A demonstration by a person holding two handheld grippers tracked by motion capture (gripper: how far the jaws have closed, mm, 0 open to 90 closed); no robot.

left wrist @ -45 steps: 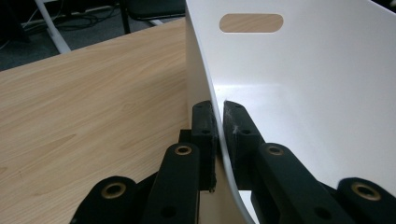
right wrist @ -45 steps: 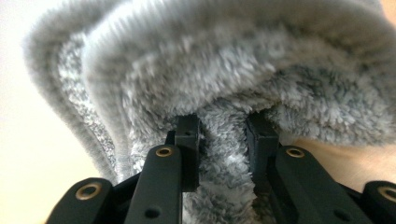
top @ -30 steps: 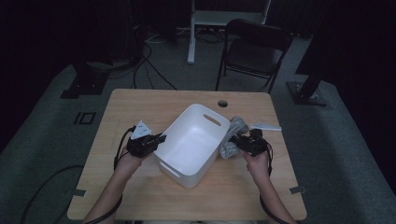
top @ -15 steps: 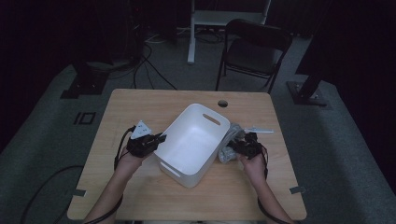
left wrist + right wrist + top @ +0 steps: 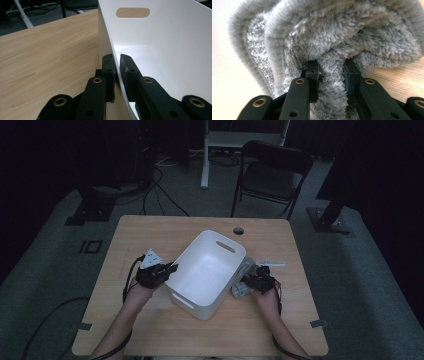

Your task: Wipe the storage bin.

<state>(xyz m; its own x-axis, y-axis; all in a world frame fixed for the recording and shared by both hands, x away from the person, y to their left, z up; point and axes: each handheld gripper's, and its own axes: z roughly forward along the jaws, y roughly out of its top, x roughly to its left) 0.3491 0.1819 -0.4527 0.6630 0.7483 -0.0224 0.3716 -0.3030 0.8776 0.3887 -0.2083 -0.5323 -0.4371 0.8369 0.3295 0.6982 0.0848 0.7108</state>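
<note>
White tub (image 5: 207,270) pinched, grey fleece (image 5: 337,45) gripped

Left gripper (image 5: 117,67) clamps the tub's wall, its inside bare; right gripper (image 5: 331,75) squeezes fleece just outside the tub.

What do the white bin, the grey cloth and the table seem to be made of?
White bin: probably plastic; its thin, smooth wall has a soft sheen and a moulded handle slot.
Grey cloth: fluffy textile, perhaps microfibre or fleece; a dense, fuzzy pile shows.
Table: wood or wood-look laminate; a pale, matte grain pattern shows.
</note>
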